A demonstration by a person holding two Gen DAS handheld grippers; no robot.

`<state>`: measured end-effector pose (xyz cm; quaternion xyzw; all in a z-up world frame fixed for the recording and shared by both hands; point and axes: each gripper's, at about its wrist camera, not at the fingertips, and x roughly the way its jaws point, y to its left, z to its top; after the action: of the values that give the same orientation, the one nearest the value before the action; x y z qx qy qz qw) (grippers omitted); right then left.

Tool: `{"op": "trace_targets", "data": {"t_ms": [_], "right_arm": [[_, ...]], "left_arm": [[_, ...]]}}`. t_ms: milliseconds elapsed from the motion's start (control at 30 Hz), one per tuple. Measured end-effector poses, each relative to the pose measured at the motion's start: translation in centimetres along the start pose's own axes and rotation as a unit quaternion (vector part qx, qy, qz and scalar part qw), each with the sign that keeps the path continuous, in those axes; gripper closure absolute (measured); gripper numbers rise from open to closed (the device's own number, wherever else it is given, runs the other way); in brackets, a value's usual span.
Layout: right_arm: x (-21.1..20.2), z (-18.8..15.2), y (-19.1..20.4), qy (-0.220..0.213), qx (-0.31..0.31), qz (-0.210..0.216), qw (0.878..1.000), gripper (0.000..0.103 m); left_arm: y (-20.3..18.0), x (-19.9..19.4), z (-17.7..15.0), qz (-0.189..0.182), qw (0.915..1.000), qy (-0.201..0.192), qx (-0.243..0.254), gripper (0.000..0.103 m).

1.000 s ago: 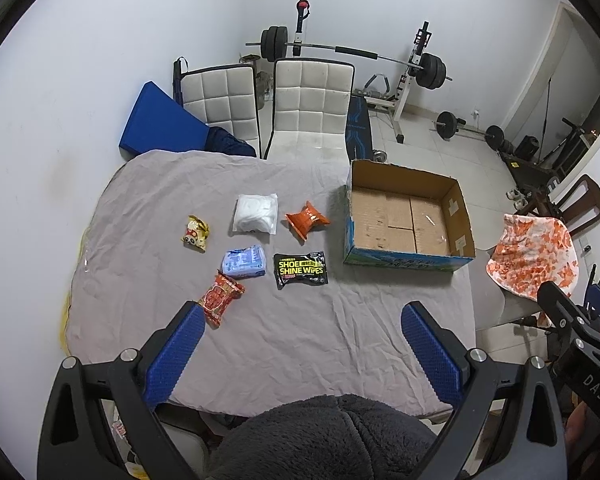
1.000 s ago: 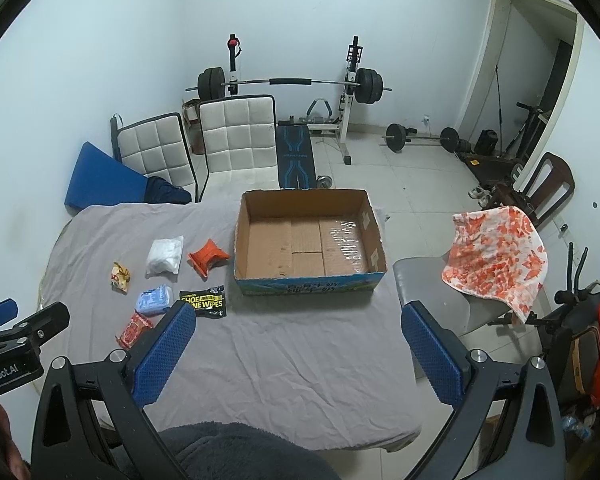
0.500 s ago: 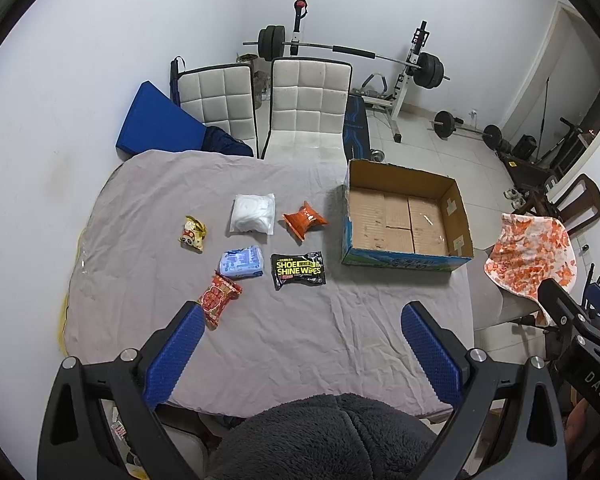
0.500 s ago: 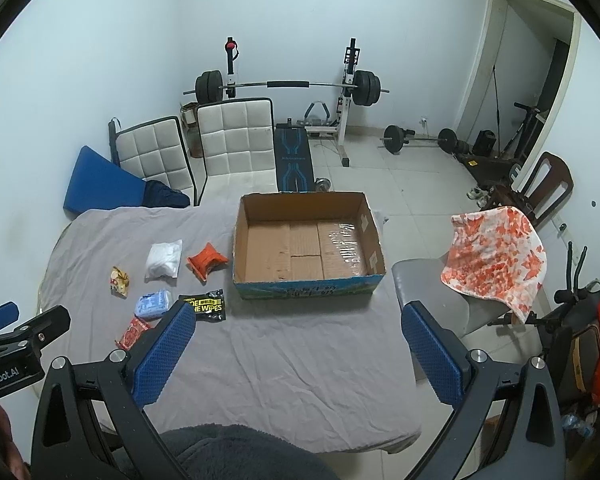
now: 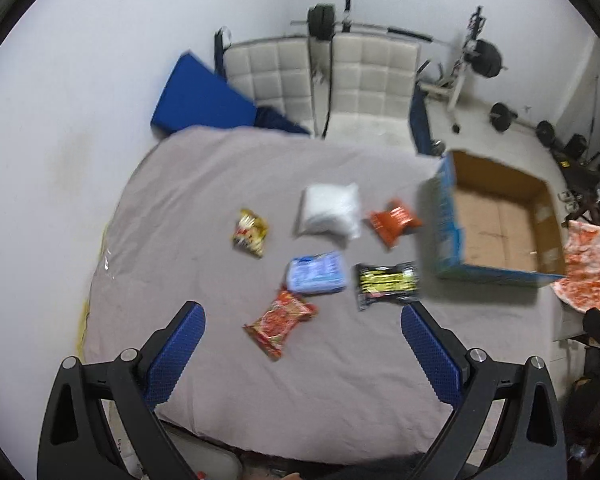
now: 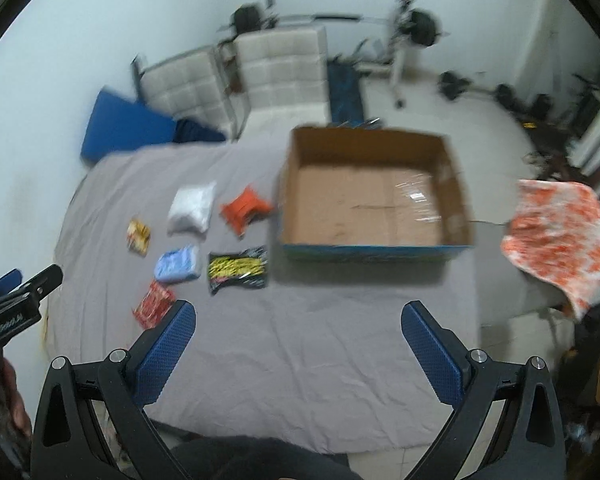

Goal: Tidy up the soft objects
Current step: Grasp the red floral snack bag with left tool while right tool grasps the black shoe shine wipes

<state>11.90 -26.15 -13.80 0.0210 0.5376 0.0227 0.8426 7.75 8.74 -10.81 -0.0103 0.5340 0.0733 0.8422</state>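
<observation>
Six soft packets are spread on the grey-covered counter [image 5: 220, 208] left of the open box [image 6: 374, 204]: white [image 5: 330, 214], orange [image 5: 394, 222], yellow [image 5: 250, 232], blue [image 5: 316, 274], black [image 5: 386, 284] and red [image 5: 280, 320]. The left tool [image 5: 302, 350] and right tool [image 6: 298, 344] are held wide open above the near edge, nothing gripped.

Free room: bare grey cloth lay between my left gripper [image 5: 302, 330] and my right gripper [image 6: 298, 326], both spread wide, and ran unbroken to the front wall of the cardboard box [image 6: 374, 249]. Box interior: open from above. Obstacles: six packets clustered left of the box; the red packet [image 5: 279, 322] nearest my left fingers, the black wipes pack [image 5: 386, 285] just beside the box (narrow gap), the orange packet [image 5: 394, 221] close against its side wall.
</observation>
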Motion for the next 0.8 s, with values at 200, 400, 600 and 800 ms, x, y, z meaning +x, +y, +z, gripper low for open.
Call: {"op": "trace_targets", "data": {"t_ms": [200, 400, 600, 800], "right_arm": [[12.9, 1.3, 7.2, 0.069, -0.131, 0.007, 0.989, 0.0], [24.3, 1.4, 13.9, 0.117, -0.253, 0.002, 0.96, 0.0], [32.3, -0.5, 18.6, 0.153, -0.395, -0.028, 0.906, 0.0], [37.9, -1.2, 20.3, 0.197, -0.459, -0.047, 0.865, 0.0]], "left_arm": [[2.9, 10.8, -1.5, 0.0, 0.9931, 0.105, 0.051, 0.002], [2.9, 18.8, -3.9, -0.016, 0.9832, 0.15, 0.103, 0.002], [3.1, 25.3, -5.1, -0.047, 0.969, 0.21, 0.122, 0.003], [3.8, 29.5, -5.8, -0.078, 0.957, 0.253, 0.118, 0.003]]}}
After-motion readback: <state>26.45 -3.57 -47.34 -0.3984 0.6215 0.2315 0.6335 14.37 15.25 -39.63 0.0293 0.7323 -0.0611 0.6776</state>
